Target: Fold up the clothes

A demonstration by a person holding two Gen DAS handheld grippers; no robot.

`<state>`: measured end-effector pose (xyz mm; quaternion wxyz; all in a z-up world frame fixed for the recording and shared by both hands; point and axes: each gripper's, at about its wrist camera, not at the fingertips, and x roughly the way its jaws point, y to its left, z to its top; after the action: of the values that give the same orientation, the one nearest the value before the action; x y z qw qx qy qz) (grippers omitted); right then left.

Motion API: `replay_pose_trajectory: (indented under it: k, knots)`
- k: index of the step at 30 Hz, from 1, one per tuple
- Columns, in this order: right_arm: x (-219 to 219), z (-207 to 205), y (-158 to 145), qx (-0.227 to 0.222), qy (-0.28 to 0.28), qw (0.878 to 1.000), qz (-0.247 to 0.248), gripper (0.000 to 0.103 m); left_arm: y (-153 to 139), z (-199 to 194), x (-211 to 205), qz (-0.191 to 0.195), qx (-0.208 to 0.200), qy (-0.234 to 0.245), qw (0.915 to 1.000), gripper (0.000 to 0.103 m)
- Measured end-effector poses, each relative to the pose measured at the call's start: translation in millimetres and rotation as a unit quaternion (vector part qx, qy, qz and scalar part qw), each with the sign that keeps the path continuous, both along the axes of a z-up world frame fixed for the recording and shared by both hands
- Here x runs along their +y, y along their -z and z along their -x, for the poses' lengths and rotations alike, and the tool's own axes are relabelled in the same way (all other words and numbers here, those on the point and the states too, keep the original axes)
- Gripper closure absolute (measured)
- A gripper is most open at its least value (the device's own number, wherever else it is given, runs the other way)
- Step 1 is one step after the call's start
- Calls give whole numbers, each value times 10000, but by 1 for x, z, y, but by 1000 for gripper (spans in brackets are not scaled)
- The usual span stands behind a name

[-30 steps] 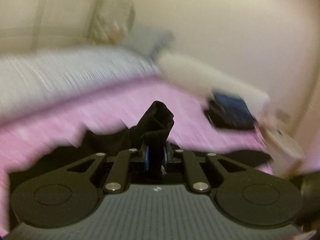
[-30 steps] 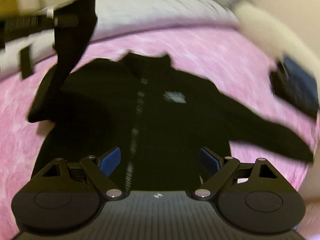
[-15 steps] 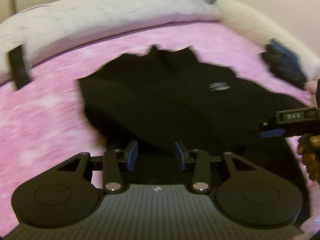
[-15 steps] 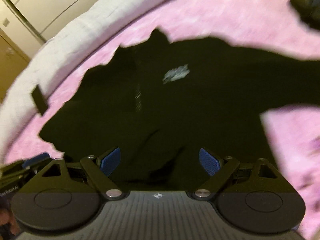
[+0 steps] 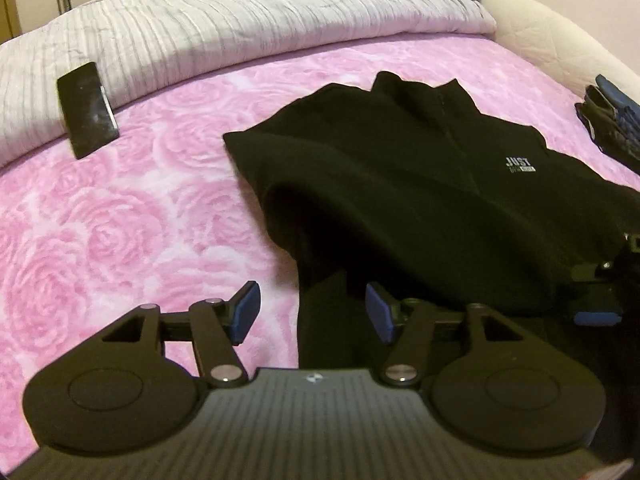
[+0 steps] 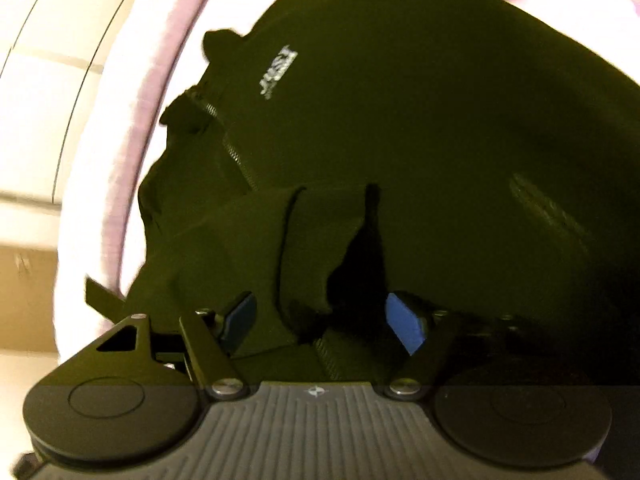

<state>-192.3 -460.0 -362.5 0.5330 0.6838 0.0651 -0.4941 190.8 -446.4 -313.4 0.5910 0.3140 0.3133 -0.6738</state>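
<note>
Hovering over black jacket [image 5: 400,208], left gripper [image 5: 308,312] opening, right gripper [image 6: 320,316] closing, both fingers parted, empty.

jacket [image 5: 400,184]: black | blanket [image 5: 120,220]: pink rose pattern | quilt [image 5: 240,20]: white

Your black jacket [image 5: 420,200] runs off frame at right; its small chest lettering [image 5: 519,165] below "JUST" is unreadable.
</note>
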Motion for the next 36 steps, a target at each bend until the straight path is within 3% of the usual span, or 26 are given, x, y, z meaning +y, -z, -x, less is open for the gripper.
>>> replay_pose_trajectory:
  k: [2,4,5,6,7,8,10,14,16,19,20,24,27,30,31,33,35,36]
  knots:
    - [-2,-6,8,35,-23,10000,16,27,3,4,-3,42,-193,163,9997,46]
    - [-11,-7,15,-4,106,9999,97,27,4,11,-5,149,-583,428,9973,30]
    - [-16,-7,16,-47,187,9997,131,29,4,16,-6,210,-805,597,9947,29]
    - [-23,-7,15,-23,258,9996,135,49,6,20,-8,246,-987,768,9918,29]
    - [-30,-5,12,38,312,9994,140,82,9,24,-10,267,-1121,901,9892,28]
    - [-37,-2,6,91,349,9993,133,91,13,27,-13,287,-1227,971,9873,28]
    - [-51,4,-8,115,362,9990,234,92,20,32,-22,296,-1277,931,9870,28]
    - [-82,12,-79,245,163,9912,1287,93,30,34,-48,324,-1146,395,9921,28]
    - [-90,18,-115,390,153,9815,1869,93,36,32,-59,267,-1342,81,9906,27]
    - [-94,25,-148,1128,76,9612,2517,93,43,20,-70,76,-1562,-321,9872,27]
    - [-95,27,-149,1361,11,9569,2564,93,44,15,-71,23,-1610,-410,9861,27]
    - [-99,41,-104,1429,-107,9745,1727,93,46,1,-67,-89,-1694,-390,9847,26]
    - [-95,39,-72,1665,-422,9767,1285,93,50,-7,-68,-159,-1708,-375,9845,26]
    - [-100,37,-62,1744,-527,9752,1255,93,45,-6,-67,-17,-1523,-268,9880,26]
    - [-101,35,-69,1753,-530,9736,1360,93,41,-4,-66,78,-1446,-189,9893,26]
    - [-98,40,-92,2108,-426,9594,1825,94,35,4,-62,274,-1255,10,9917,26]
    - [-92,50,-112,2514,-122,9405,2281,95,37,18,-60,302,-1307,202,9908,26]
    - [-92,56,-114,2615,-15,9377,2286,95,40,25,-61,268,-1397,259,9895,26]
